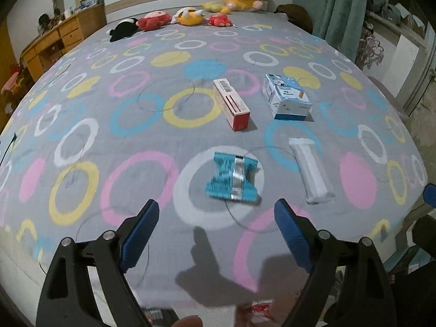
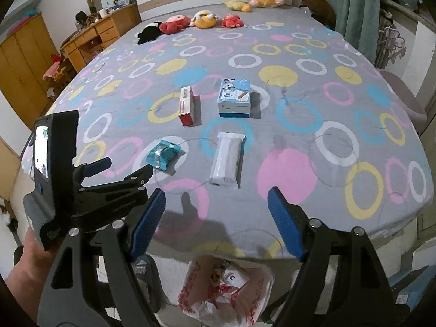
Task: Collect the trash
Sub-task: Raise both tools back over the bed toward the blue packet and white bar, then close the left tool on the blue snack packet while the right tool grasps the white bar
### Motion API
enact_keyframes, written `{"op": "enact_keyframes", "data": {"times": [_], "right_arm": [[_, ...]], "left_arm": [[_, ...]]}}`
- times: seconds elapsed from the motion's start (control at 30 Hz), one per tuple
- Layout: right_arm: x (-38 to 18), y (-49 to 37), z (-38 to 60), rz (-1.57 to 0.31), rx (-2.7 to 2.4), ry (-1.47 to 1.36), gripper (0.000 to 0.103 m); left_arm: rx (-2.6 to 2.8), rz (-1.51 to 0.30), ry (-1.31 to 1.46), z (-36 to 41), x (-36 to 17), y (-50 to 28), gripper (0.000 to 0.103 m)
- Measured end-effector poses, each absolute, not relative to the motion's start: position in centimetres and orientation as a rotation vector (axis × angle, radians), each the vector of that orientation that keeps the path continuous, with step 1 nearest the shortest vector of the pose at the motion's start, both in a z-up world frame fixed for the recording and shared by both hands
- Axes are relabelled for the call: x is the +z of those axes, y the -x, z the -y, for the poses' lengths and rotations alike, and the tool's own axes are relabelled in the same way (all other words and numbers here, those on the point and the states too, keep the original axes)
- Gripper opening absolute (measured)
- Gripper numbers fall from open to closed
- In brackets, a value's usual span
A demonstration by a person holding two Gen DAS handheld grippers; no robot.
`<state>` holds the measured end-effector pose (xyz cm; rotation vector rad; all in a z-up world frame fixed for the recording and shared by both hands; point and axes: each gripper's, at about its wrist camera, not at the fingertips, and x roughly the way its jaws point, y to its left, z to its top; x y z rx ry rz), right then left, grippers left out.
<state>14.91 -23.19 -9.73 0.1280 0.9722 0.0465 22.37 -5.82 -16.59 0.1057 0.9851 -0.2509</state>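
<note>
Teal wrapper [image 1: 232, 178] on bed, just ahead of left claw [image 1: 216, 230], both claws apart

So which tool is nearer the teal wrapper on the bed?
Left. The left tool hangs open just short of the teal wrapper, almost lined up with it. The right tool sits farther back and to its right.

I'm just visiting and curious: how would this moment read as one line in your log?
task: collect trash | left gripper: open, over teal packet | right gripper: open, empty | bed: four items | bag: on floor
</note>
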Motion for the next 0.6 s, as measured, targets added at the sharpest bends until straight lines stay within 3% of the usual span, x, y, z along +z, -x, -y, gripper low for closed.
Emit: {"op": "enact_keyframes", "data": {"times": [0.6], "right_arm": [[-18.3, -21.8, 23.3, -1.077, 0.006, -0.067, 0.075]], "left_arm": [[-0.260, -1.060, -0.127, 7.7, -21.2, -27.8, 0.084]]}}
